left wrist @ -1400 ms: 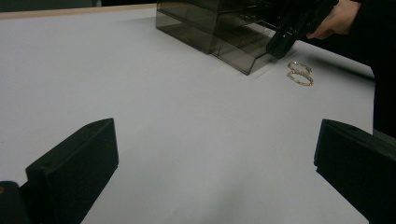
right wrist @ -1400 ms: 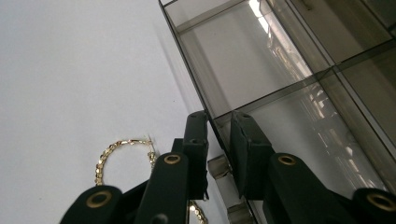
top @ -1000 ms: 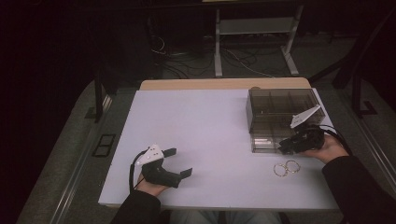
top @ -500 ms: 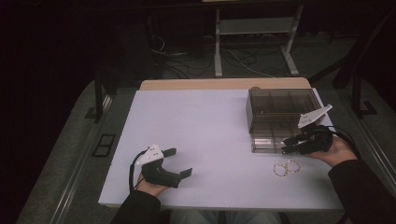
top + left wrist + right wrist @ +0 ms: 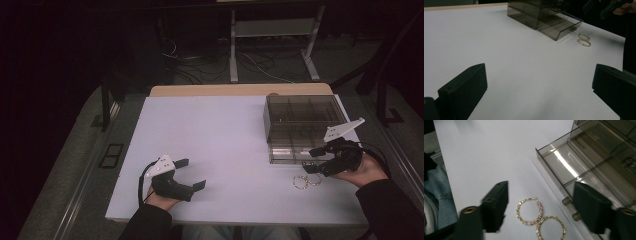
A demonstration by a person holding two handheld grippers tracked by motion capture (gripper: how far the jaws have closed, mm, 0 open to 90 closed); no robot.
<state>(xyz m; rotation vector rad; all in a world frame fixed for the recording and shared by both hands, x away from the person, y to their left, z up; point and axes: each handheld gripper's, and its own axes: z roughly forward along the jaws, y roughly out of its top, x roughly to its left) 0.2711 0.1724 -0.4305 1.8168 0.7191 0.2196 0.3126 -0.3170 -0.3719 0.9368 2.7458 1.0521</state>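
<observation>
A smoky clear drawer box (image 5: 302, 120) stands at the table's right, its bottom drawer (image 5: 286, 154) pulled out. In the right gripper view the drawer (image 5: 574, 170) has bare compartments and two small knobs (image 5: 566, 201). A pair of gold hoop earrings (image 5: 306, 181) lies on the table just in front of it. My right gripper (image 5: 311, 160) hovers above the earrings (image 5: 539, 220) beside the drawer front. Its jaws have just been opening and nothing is between them. My left gripper (image 5: 191, 173) rests open near the front edge, far left of the box (image 5: 541, 15) and earrings (image 5: 584, 40).
The white tabletop (image 5: 215, 135) stretches wide between the two grippers. A wooden strip (image 5: 240, 90) runs along the far edge. Beyond the table are a metal stand (image 5: 272, 45) and cables on a dark floor. A blue-jeaned leg (image 5: 441, 192) sits by the near edge.
My right gripper has drawn back from the drawer front, moving right and up, and its jaws have spread apart. The left gripper has stayed put.
</observation>
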